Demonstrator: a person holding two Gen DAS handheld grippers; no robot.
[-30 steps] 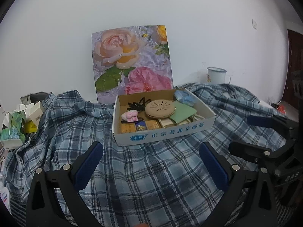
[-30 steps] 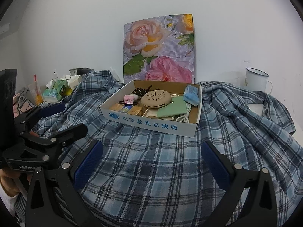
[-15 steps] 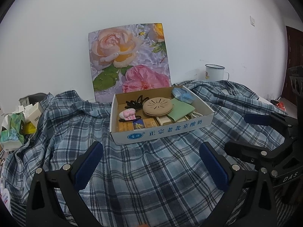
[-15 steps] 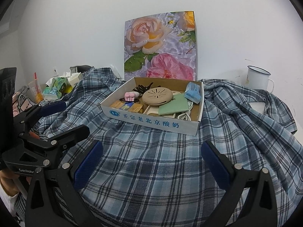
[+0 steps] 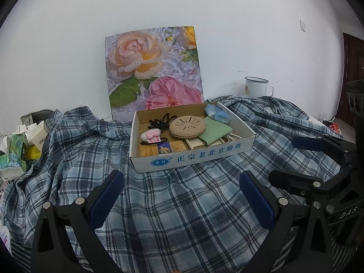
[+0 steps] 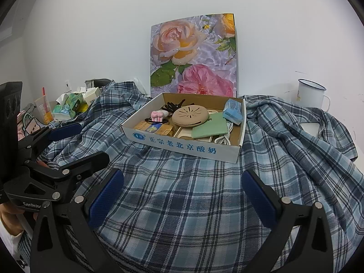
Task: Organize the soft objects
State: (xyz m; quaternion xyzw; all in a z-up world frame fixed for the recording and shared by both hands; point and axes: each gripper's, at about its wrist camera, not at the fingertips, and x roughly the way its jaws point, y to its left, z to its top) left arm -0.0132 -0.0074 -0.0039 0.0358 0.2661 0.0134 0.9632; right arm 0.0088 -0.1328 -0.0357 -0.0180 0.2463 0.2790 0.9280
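A blue plaid shirt (image 5: 182, 204) (image 6: 193, 193) lies spread and rumpled over the table. A shallow cardboard box (image 5: 193, 157) (image 6: 182, 145) sits on it, holding a tan round disc (image 5: 187, 126), a green pouch (image 5: 215, 132), a pink soft item (image 5: 151, 135), black hair ties and small packets. My left gripper (image 5: 180, 193) is open and empty above the shirt, short of the box. My right gripper (image 6: 182, 193) is open and empty, also short of the box. Each gripper shows in the other's view, the right one (image 5: 318, 166) and the left one (image 6: 66, 147).
A rose picture board (image 5: 154, 72) leans on the wall behind the box. A white enamel mug (image 5: 256, 86) (image 6: 310, 95) stands at the back right. Tissue packs and small boxes (image 5: 20, 150) (image 6: 72, 104) crowd the left. A dark door (image 5: 352, 79) is at the far right.
Both grippers have drawn back a little and risen slightly; the box looks marginally farther and lower. Both stay open and empty. Nothing on the table moved.
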